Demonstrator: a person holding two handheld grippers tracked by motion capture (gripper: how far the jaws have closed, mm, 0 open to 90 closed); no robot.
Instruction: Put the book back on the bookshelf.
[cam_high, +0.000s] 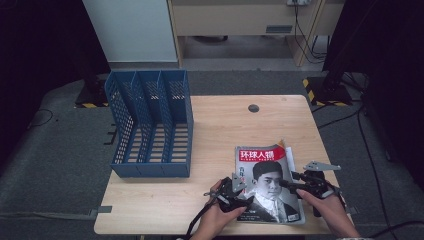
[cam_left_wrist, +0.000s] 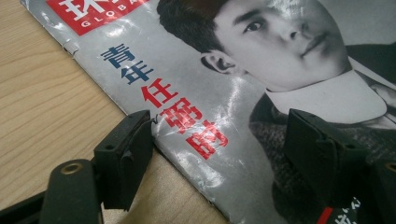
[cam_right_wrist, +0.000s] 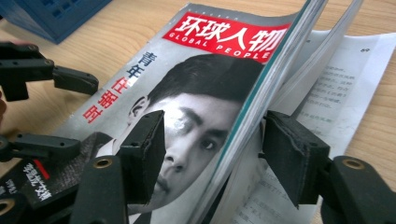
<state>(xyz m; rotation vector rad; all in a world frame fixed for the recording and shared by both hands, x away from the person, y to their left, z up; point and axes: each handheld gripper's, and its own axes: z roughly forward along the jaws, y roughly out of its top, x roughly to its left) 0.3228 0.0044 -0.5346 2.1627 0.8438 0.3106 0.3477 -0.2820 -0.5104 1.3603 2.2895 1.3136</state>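
Observation:
A magazine (cam_high: 267, 185) with a red title band and a black-and-white portrait lies on the wooden table (cam_high: 225, 125), near its front right. My left gripper (cam_high: 243, 192) is at the magazine's left edge. In the left gripper view its jaws straddle that edge of the magazine (cam_left_wrist: 224, 70): one pad is over bare wood, the other over the cover, wide apart. My right gripper (cam_high: 289, 181) is at the right edge. In the right gripper view the cover and a bundle of pages (cam_right_wrist: 205, 88) rise between its spread jaws, above a flat printed page (cam_right_wrist: 345, 84). The left gripper (cam_right_wrist: 79, 112) shows at the left there.
A blue three-slot file rack (cam_high: 150, 125) stands on the table's left half, with its corner (cam_right_wrist: 56, 14) showing in the right gripper view. A small round hole (cam_high: 253, 108) sits near the table's far edge. Bare wood lies between the rack and the magazine.

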